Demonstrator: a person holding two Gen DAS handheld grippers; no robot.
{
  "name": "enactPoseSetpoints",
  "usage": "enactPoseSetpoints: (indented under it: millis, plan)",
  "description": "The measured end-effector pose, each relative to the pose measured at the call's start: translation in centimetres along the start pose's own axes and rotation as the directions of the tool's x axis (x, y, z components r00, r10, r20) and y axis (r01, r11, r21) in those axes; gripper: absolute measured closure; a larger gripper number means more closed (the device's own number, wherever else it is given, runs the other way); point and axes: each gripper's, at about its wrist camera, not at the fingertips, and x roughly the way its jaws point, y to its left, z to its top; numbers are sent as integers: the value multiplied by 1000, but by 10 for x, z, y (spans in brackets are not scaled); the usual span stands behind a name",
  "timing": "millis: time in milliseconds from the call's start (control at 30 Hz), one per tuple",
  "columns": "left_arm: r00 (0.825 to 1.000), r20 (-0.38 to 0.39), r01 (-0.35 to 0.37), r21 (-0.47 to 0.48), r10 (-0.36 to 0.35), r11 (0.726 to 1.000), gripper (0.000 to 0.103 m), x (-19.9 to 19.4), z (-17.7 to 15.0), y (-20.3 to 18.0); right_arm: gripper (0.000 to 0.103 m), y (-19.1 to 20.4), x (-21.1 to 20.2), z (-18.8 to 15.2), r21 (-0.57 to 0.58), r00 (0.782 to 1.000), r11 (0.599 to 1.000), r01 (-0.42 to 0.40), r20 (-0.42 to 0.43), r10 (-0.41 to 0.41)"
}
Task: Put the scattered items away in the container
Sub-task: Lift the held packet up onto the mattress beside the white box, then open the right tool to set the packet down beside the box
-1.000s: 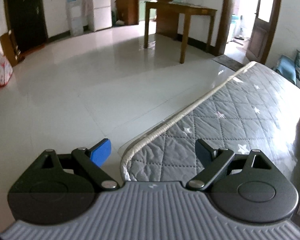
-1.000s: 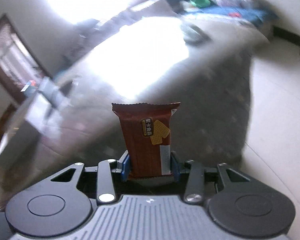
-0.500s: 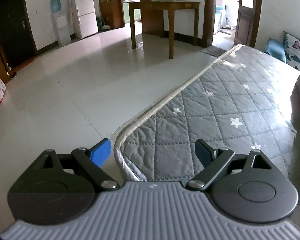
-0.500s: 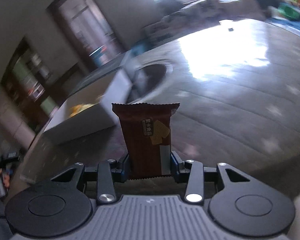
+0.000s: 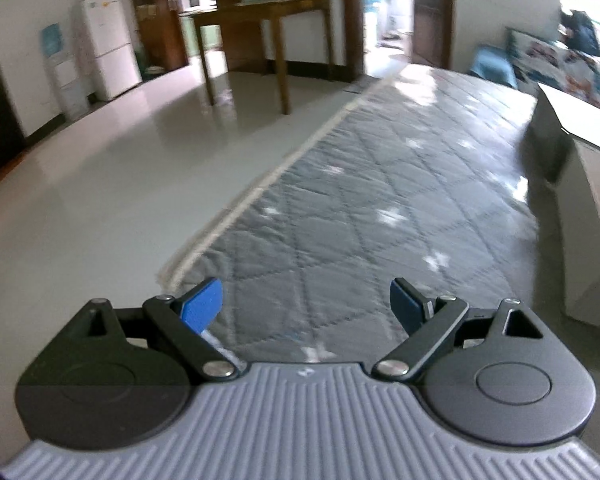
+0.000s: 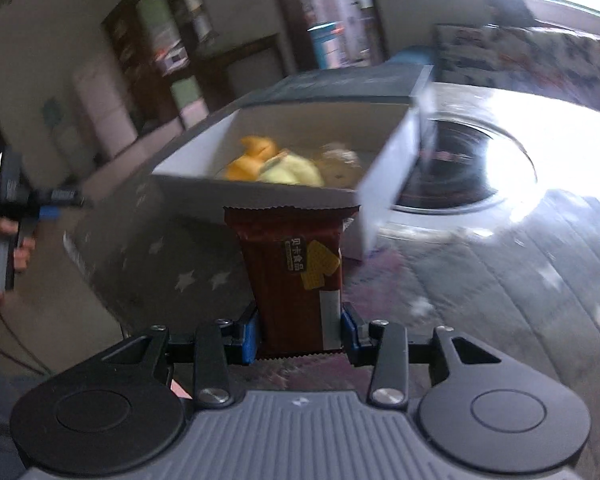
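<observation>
Snack packet, brown, stands upright pinched between the blue pads of the right gripper, just short of an open white box holding two soft toys on a grey star-quilted bed. The left gripper angles down over the bed, jaws wide, holding nothing. Tiled floor, one wooden table beyond

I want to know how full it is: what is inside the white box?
The white box holds an orange item, a yellow-green soft item and a pale round one, all blurred. Its front wall hides the box floor and anything lower.
</observation>
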Motion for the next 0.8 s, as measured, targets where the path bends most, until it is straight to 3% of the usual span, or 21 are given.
enactPoseSetpoints:
  millis: [400, 533, 800]
  plan:
    - [994, -25, 107, 134, -105, 985, 13, -2, -5, -44, 63, 60, 41, 1, -288, 993, 957, 14, -108, -47]
    - [988, -25, 155, 196, -153, 968, 13, -5, -7, -66, 63, 73, 47, 5, -311, 991, 950, 3, -128, -45]
    - [965, -62, 263, 219, -255, 940, 13, -8, -6, -93, 62, 85, 56, 3, -368, 987, 930, 14, -145, -72]
